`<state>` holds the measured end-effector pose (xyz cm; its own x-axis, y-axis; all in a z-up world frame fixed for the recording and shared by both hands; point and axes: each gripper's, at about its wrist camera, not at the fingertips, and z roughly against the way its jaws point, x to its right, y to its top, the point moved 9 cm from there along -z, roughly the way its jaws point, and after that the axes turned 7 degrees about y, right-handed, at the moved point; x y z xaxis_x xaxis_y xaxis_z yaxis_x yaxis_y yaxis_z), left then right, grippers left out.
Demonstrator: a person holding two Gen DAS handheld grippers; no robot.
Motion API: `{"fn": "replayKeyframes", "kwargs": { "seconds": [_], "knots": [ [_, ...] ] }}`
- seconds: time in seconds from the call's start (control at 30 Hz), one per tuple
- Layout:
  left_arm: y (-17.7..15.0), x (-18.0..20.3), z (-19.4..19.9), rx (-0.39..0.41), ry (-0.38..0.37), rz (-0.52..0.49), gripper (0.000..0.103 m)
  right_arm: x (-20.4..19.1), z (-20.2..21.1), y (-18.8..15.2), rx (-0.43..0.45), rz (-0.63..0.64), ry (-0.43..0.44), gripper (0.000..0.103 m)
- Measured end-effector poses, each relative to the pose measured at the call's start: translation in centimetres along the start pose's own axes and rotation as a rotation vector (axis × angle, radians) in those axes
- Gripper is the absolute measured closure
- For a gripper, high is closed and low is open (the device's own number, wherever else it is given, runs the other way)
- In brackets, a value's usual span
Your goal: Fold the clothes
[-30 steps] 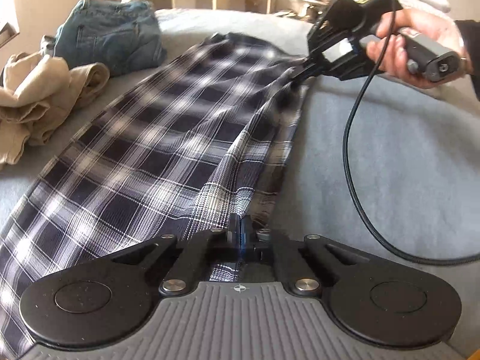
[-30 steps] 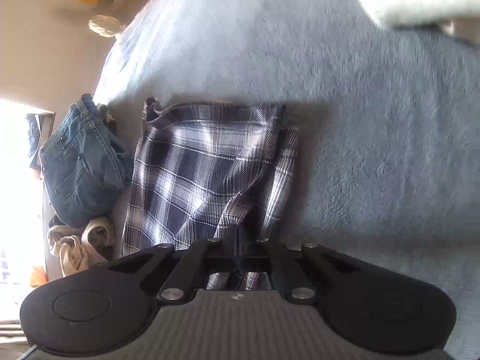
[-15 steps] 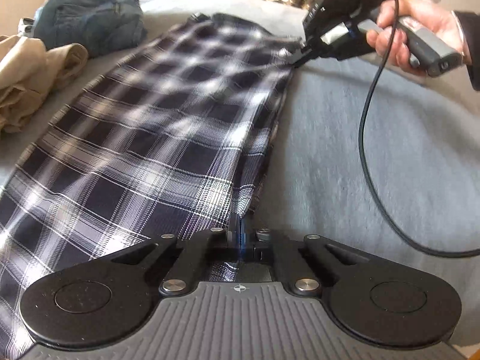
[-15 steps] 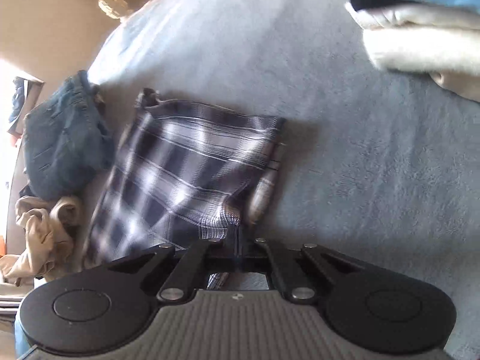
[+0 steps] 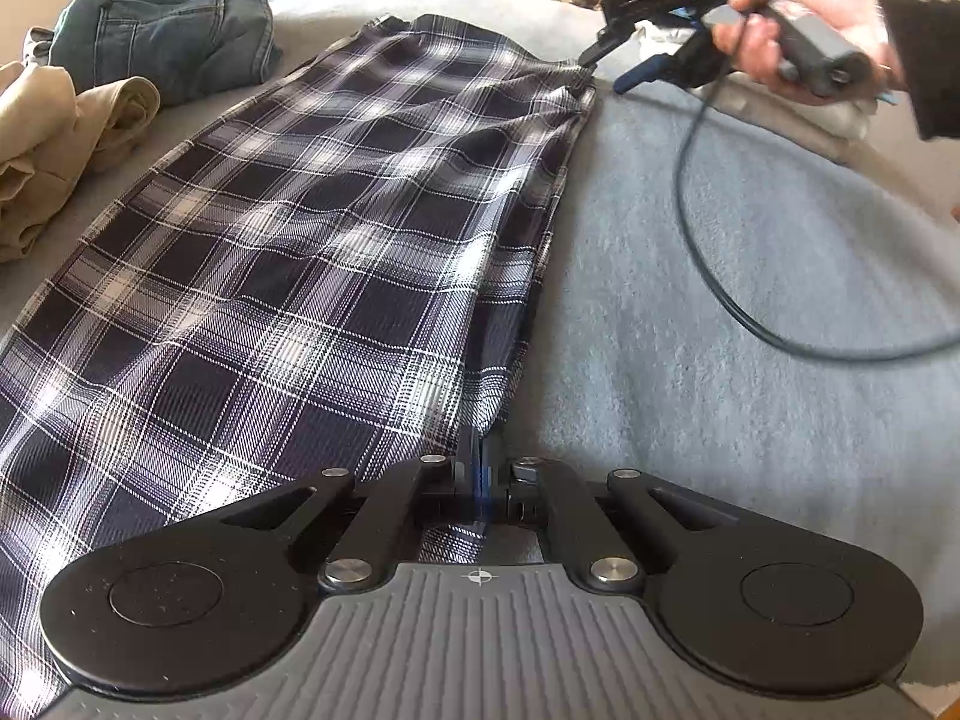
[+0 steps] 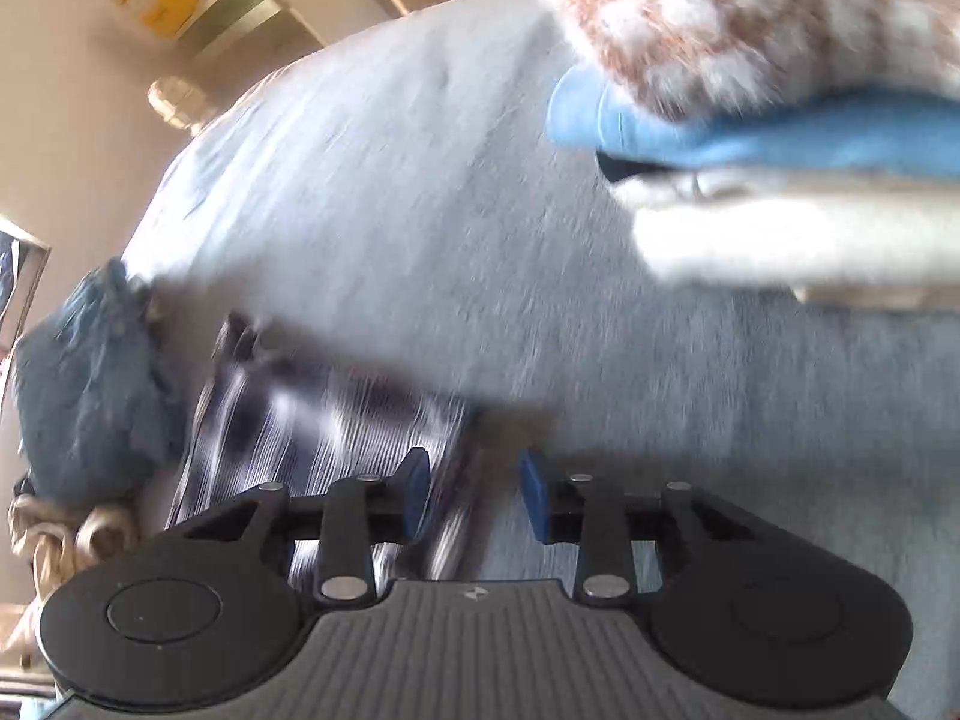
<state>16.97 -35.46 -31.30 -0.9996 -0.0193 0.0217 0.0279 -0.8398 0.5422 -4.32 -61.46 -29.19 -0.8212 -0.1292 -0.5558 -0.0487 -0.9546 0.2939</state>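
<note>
Right gripper (image 6: 474, 495) has let go since half a second ago, jaws now parted just above the plaid garment (image 5: 312, 252); view blurred, contact uncertain. Left gripper (image 5: 480, 468) stays clamped on its near edge, garment flat on grey blanket (image 5: 750, 300).

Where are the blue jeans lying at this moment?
In the left wrist view, the jeans lie at the upper left, beyond the beige garment and left of the plaid cloth.
</note>
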Motion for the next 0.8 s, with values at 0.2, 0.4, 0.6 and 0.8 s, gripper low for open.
{"fn": "replayKeyframes", "kwargs": {
  "seconds": [0.2,0.4,0.6,0.8],
  "knots": [
    [0.1,-0.3,0.6,0.012,-0.009,-0.010,0.103,0.4,-0.7,0.6,0.023,0.024,-0.007,0.102],
    [-0.2,-0.7,-0.2,0.003,-0.017,-0.013,0.103,0.4,-1.1,0.7,0.040,0.094,-0.042,0.102],
    [-0.6,-1.0,-0.2,-0.011,-0.040,0.058,0.103,0.0,-0.4,1.2,0.094,0.134,-0.126,0.093],
    [-1.2,-2.7,2.7,-0.013,-0.097,0.198,0.097,-7.5,-0.3,1.7,0.072,0.347,-0.053,0.081]
  ]
}}
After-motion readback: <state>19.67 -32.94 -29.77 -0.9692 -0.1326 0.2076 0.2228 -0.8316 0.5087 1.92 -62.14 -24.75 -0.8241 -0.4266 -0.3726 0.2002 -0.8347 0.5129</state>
